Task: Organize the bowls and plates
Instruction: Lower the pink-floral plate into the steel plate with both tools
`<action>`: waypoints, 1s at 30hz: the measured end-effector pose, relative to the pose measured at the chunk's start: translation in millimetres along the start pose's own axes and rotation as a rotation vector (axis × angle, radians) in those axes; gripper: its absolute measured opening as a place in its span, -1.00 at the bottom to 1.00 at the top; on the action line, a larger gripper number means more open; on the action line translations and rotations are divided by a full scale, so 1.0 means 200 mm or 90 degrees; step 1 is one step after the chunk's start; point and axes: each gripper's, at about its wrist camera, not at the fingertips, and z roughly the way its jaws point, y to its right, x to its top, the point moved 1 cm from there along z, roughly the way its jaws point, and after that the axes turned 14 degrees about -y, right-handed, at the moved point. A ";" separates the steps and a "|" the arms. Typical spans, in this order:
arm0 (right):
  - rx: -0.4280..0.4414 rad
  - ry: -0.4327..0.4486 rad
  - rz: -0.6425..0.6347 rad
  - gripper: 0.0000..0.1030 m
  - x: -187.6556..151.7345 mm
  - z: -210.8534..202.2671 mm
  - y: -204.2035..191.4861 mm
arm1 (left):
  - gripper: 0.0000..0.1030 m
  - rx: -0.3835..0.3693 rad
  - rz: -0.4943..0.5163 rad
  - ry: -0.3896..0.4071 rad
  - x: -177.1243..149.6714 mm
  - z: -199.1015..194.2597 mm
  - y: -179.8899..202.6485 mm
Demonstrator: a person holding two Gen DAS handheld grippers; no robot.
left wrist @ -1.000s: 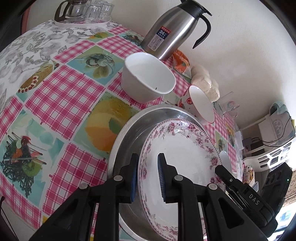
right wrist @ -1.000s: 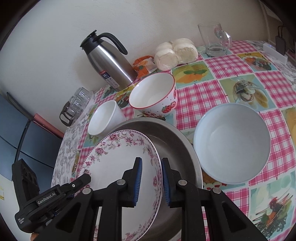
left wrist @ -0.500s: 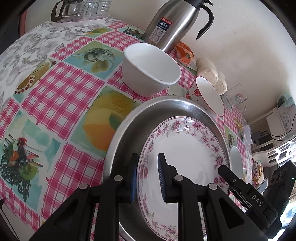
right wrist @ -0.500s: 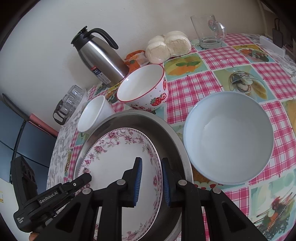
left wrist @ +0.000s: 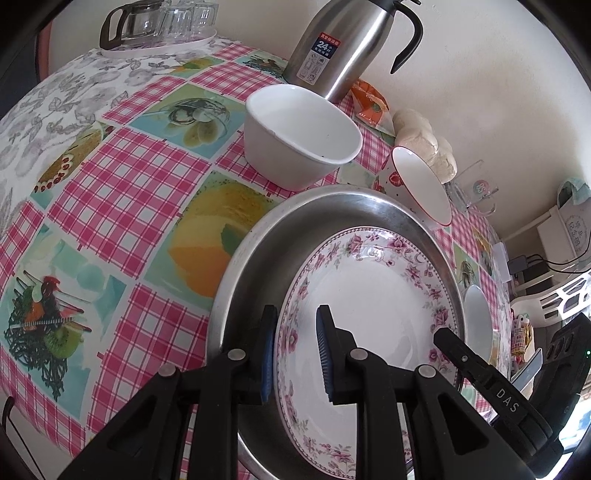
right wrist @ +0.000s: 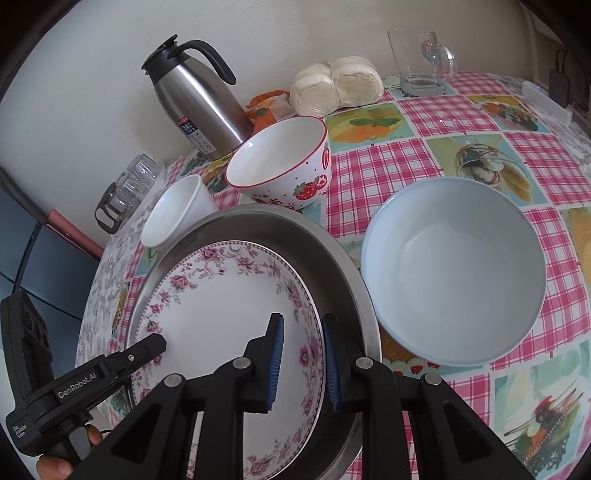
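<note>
At the far left of the checked surface [left wrist: 122,177] a glass pot [left wrist: 127,26] and a steel thermos jug [left wrist: 343,40] stand by the wall, with a plain white bowl [left wrist: 295,144] just in front of the jug. Next comes the left gripper [left wrist: 293,354], its fingers closed on the near-left rim of the floral plate [left wrist: 373,306], one pad outside the rim and one on the plate's face. The plate sits inside the wide steel basin [right wrist: 343,273], apparently lowered into it or nearly so; whether it rests fully on the bottom I cannot tell. On the opposite rim the right gripper [right wrist: 301,356] also pinches the plate, fingers closed on its flowered edge. So the step in hand looks like setting the plate down in the basin with both hands. The next move calls for letting the plate settle flat, then opening both pairs of fingers and lifting clear without dragging the rim. Beyond the basin stands a strawberry-patterned bowl [right wrist: 284,162], and to the right a large pale blue bowl [right wrist: 454,269], both likely next for stacking.
</note>
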 end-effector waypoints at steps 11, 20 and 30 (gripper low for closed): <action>-0.005 -0.003 0.002 -0.55 0.00 0.01 -0.01 | -0.58 0.022 0.012 0.005 0.00 0.00 0.01; 0.000 -0.006 0.001 -0.54 0.00 0.00 0.00 | -0.58 0.003 -0.002 0.000 0.01 -0.01 -0.02; 0.000 -0.013 0.002 -0.52 -0.01 0.01 -0.01 | -0.58 0.011 -0.012 0.001 0.00 -0.03 -0.02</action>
